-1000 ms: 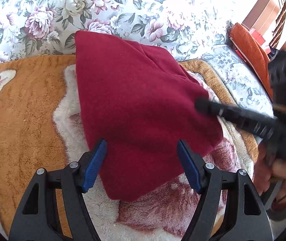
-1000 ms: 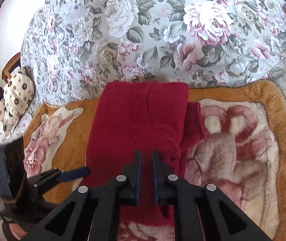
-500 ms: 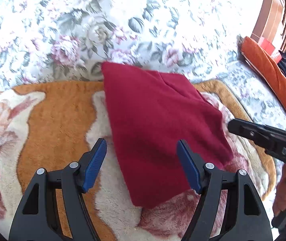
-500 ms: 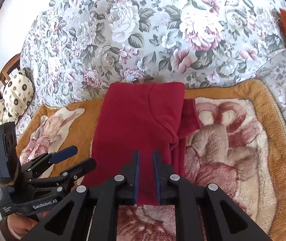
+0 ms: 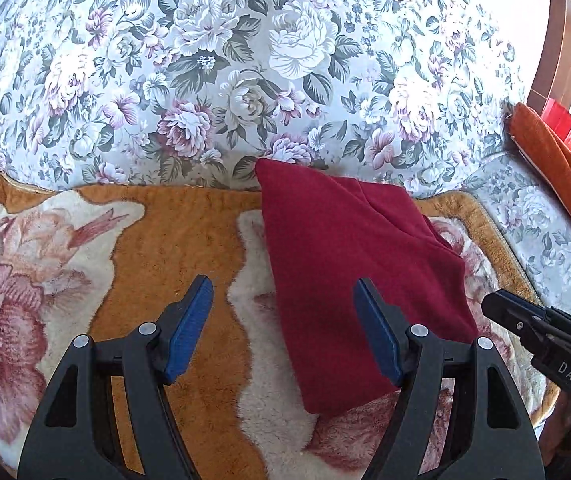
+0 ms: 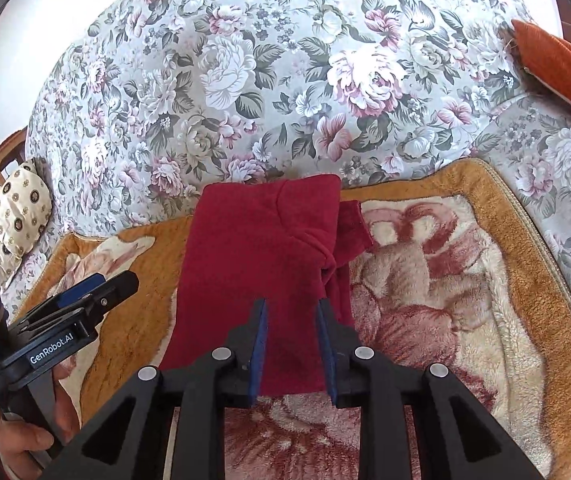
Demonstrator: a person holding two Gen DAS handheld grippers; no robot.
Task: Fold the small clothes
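A dark red garment (image 5: 349, 268) lies folded into a long strip on an orange and cream plush blanket (image 5: 173, 240). In the right wrist view the garment (image 6: 261, 264) has a sleeve end sticking out on its right side. My left gripper (image 5: 283, 320) is open and empty, raised above the garment's near left edge. My right gripper (image 6: 291, 338) is partly open and empty, above the garment's near end. The right gripper also shows at the right of the left wrist view (image 5: 541, 340), and the left gripper at the left of the right wrist view (image 6: 85, 300).
The blanket lies on a floral bedspread (image 5: 245, 60). An orange cushion (image 5: 557, 176) sits at the right edge of the bed. A spotted cream pillow (image 6: 17, 208) lies at the far left.
Both grippers have pulled back from the garment toward me. The right gripper was shut and has opened partway. The garment lies still.
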